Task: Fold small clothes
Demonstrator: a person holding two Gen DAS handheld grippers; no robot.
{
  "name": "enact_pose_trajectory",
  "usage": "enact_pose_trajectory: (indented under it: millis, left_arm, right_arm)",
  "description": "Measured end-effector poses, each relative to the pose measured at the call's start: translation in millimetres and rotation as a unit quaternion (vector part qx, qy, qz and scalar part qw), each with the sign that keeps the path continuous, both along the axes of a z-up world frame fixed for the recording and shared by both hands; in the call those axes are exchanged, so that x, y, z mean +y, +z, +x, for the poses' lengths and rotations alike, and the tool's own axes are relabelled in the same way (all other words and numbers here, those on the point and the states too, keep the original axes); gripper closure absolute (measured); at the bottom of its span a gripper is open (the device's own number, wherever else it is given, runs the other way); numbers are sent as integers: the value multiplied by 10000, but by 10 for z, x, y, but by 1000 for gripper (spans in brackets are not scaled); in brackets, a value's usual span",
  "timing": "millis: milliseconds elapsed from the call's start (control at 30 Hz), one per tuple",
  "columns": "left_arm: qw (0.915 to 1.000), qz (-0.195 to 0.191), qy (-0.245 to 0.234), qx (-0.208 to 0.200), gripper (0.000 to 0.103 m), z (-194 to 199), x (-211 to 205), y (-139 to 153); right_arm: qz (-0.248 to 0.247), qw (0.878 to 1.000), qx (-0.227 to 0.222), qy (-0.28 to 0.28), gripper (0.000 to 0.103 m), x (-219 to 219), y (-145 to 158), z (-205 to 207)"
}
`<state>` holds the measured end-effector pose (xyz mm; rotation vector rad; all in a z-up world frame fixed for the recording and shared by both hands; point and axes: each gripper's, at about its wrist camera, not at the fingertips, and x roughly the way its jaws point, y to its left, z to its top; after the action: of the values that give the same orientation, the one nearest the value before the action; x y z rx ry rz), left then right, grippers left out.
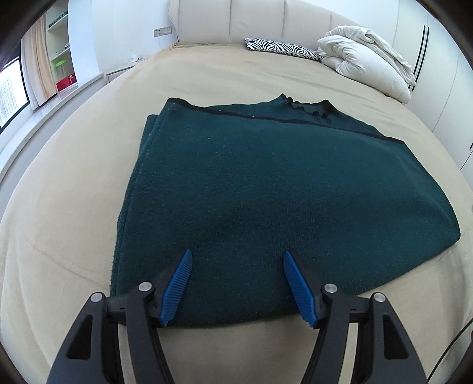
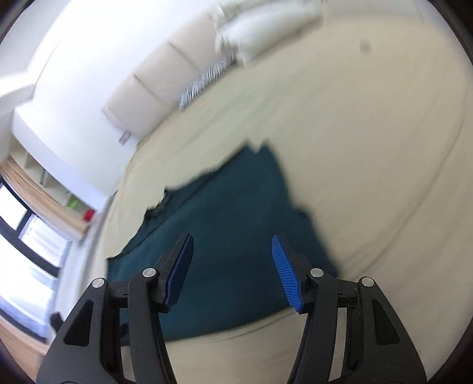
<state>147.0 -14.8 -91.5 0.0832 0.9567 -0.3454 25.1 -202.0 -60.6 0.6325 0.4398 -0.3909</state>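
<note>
A dark green knitted sweater (image 1: 266, 192) lies folded flat on the beige bed (image 1: 74, 192), its collar at the far side. My left gripper (image 1: 236, 255) is open and empty, its blue pads over the near edge of the sweater. In the right wrist view the picture is tilted and blurred; the sweater (image 2: 230, 236) lies on the bed (image 2: 369, 147). My right gripper (image 2: 232, 240) is open and empty above the sweater's near part.
A zebra-print cushion (image 1: 283, 48) and a bundled white duvet (image 1: 366, 56) lie at the head of the bed by the padded headboard (image 1: 251, 20). Shelves and a window (image 1: 11, 88) are on the left. White wardrobe doors (image 1: 443, 73) stand at the right.
</note>
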Motion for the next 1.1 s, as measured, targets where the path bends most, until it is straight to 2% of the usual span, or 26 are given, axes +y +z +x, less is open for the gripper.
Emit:
enact_pose_trajectory:
  millis: [33,67,100,200,233,300,400,467,533,633,700,800,933,1100]
  left_arm:
    - [10000,18,2,-7,35,0,-6,0]
    - [10000,31,4,-12,35,-2,-11,-1]
    - [10000,39,5,-15,35,-4,-12,-1]
    - [10000,49,7,-21,35,-8,-11,-1]
    - [10000,56,4,-28,35,-10,-11,-1]
    - [10000,69,0,-41,35,-6,-9,-2]
    - [9999,98,7,-66,34,-8,-24,-5]
    - [9999,109,5,-73,34,-9,-32,-7]
    - [9999,133,4,-92,33,-19,-41,-7]
    - [9998,143,8,-101,33,-20,-45,-5]
    - [9998,162,8,-112,32,-16,-54,-7]
    - [9997,193,10,-122,32,-10,-64,-4]
    - [9997,233,18,-121,31,-4,-79,0]
    - [9996,278,22,-98,32,15,-97,91]
  right_arm:
    - [-533,9985,-111,-111,17,83,125,-69]
    - [-866,9959,-212,-158,5,136,203,-82]
    - [-1191,9921,-335,-210,0,202,274,-142]
    - [-1496,9882,-301,-164,0,219,404,-229]
    - [-1368,9902,-267,-115,0,180,433,-210]
    - [-721,9970,-280,29,0,60,358,-93]
    - [754,9970,-176,46,0,-176,173,-199]
    - [1626,9865,-180,-60,0,-293,-91,-251]
    - [2248,9741,-89,-232,0,-359,-384,-244]
    - [2891,9566,-7,-370,0,-369,-690,-289]
    - [3210,9463,6,-381,1,-332,-854,-311]
    - [3219,9461,-15,-372,1,-261,-880,-322]
    - [3612,9321,-179,-208,1,-181,-905,-259]
    - [3731,9268,-298,-289,1,-137,-903,-181]
